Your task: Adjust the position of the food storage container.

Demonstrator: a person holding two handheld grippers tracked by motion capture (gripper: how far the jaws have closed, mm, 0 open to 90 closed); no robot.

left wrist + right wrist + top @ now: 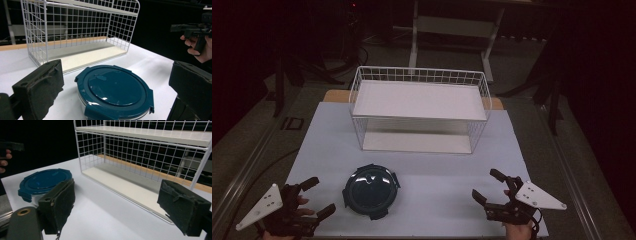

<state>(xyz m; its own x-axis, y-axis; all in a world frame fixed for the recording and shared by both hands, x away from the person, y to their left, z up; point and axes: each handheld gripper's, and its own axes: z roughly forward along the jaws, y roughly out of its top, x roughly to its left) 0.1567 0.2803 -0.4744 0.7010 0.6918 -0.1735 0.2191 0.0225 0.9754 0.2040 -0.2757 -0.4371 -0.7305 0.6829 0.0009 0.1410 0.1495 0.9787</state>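
A round teal-lidded container (pixel 371 191) sits at the table's (pixel 427 165) near edge, just beside the left gripper (pixel 314 197); both it and the right gripper (pixel 486 186) stand wide open and empty. A level, two-sided grasp looks best. Bare tabletop separates the container from the white wire shelf rack (pixel 419 109) behind.

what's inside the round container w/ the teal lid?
Cannot tell: the teal lid sits on the container and covers its contents. Both shelves of the wire rack behind it look bare.
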